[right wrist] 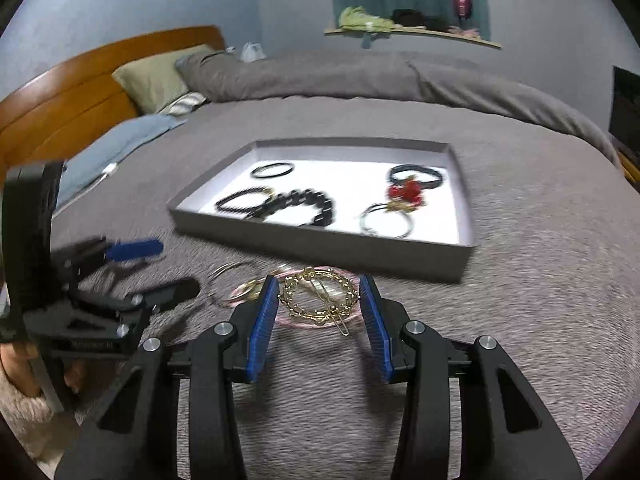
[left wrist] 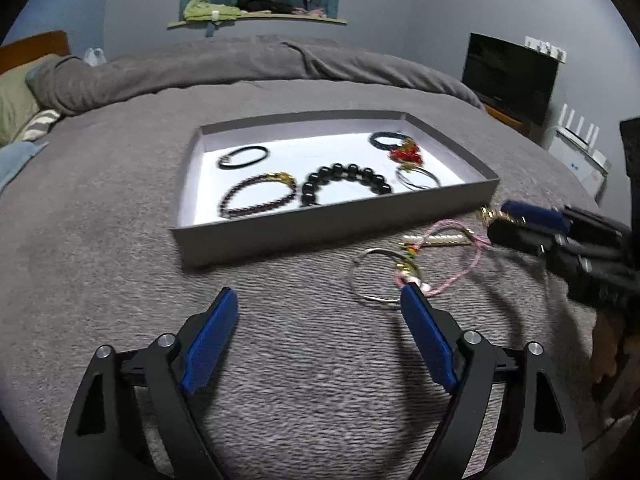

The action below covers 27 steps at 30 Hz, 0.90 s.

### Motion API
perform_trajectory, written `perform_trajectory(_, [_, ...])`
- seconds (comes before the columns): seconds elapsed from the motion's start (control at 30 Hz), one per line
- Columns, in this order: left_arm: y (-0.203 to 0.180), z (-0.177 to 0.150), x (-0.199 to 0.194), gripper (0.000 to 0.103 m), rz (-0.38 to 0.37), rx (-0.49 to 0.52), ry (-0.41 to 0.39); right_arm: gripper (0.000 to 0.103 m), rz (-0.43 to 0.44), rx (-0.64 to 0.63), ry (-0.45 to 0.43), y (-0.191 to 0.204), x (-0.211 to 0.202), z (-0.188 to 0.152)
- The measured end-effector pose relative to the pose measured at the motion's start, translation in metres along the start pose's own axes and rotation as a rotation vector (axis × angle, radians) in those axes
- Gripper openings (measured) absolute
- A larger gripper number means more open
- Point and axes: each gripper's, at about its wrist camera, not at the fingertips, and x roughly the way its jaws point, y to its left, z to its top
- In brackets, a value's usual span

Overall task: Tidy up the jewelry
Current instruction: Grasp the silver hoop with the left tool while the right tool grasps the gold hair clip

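Left wrist view: the left gripper (left wrist: 316,296) hovers over the grey bedspread (left wrist: 120,240) with its blue pads (left wrist: 208,340) spread wide and nothing between them. Its right-hand pad tip sits just beside a silver bangle (left wrist: 370,276) that lies on the bedspread. A pink cord bracelet (left wrist: 460,256) overlaps that bangle and extends toward the right gripper (left wrist: 504,218), which enters from the right edge of the frame.

A shallow grey tray (left wrist: 280,228) with a white floor rests on the bedspread beyond the loose pieces. It holds:
- a thin black band (left wrist: 244,157), rear left;
- a dark red beaded bracelet (left wrist: 258,196) with a gold clasp, front left;
- a black bead bracelet (left wrist: 346,182), front centre;
- a red charm piece (left wrist: 406,154) touching a dark band (left wrist: 386,138), rear right;
- a silver ring bangle (left wrist: 418,178), front right.

Right wrist view: the right gripper (right wrist: 319,292) has its jaws released, with one blue pad (right wrist: 262,320) on each side of a gold chain hoop (right wrist: 318,300). The hoop lies on the bedspread (right wrist: 520,280) over the pink cord bracelet (right wrist: 248,290), and a gold hairpin (right wrist: 334,312) lies across it. Whether either pad touches the hoop cannot be told. The tray (right wrist: 320,246) stands near, just beyond the hoop. The left gripper (right wrist: 160,266) appears blurred at the left, also released.
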Motion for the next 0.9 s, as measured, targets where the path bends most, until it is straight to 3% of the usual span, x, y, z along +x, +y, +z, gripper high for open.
perform_trajectory(0.17, [-0.011,0.001,0.005,0.065,-0.082,0.006,0.024,0.042,-0.007,0.033,-0.006,-0.012,-0.002,0.002])
perform_trajectory(0.73, [-0.028,0.011,0.022,0.065,-0.105,-0.008,0.037,0.042,-0.008,0.030,-0.008,-0.009,-0.003,0.001])
perform_trajectory(0.9, [-0.029,0.013,0.029,0.050,-0.103,-0.004,0.061,0.042,-0.008,0.033,-0.004,-0.012,-0.003,0.001])
